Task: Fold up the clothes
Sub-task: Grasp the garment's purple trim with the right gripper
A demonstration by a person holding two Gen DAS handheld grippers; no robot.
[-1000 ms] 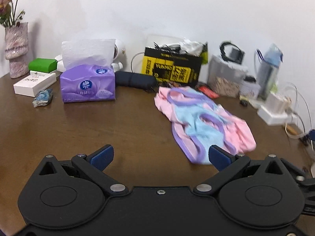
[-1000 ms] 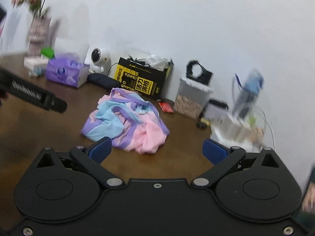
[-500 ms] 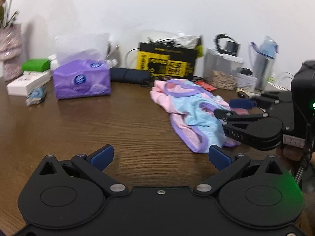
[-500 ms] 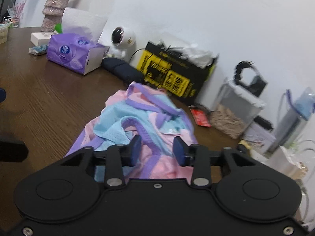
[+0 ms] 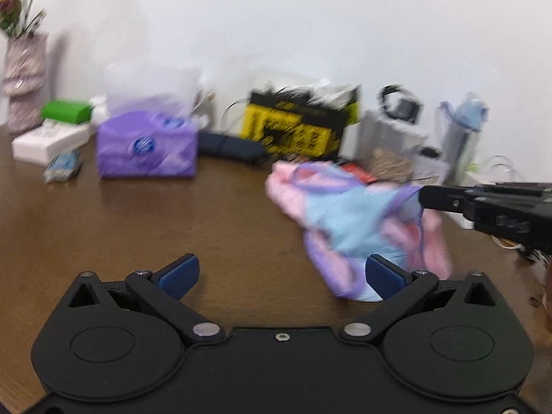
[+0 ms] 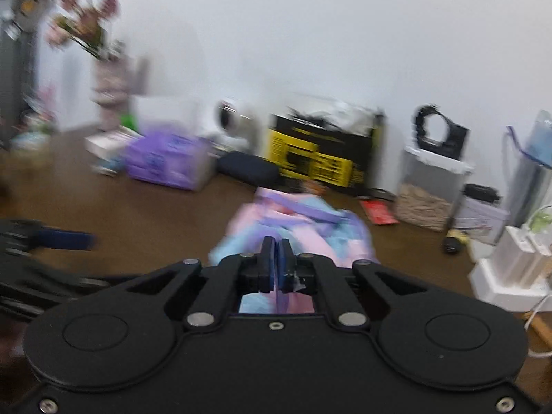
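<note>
Right hand-held gripper (image 6: 276,246) angled down, pinching pink-blue garment (image 5: 348,214), left hand-held gripper (image 5: 281,274) spread wide — low over worktop (image 5: 138,227).

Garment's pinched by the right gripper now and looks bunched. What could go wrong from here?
1. The right gripper is shut on the garment at one purple edge; only one layer may lift, leaving the rest tangled.
2. The left gripper is open, holding nothing, so the cloth could drag toward the red packet and jar behind it.
</note>
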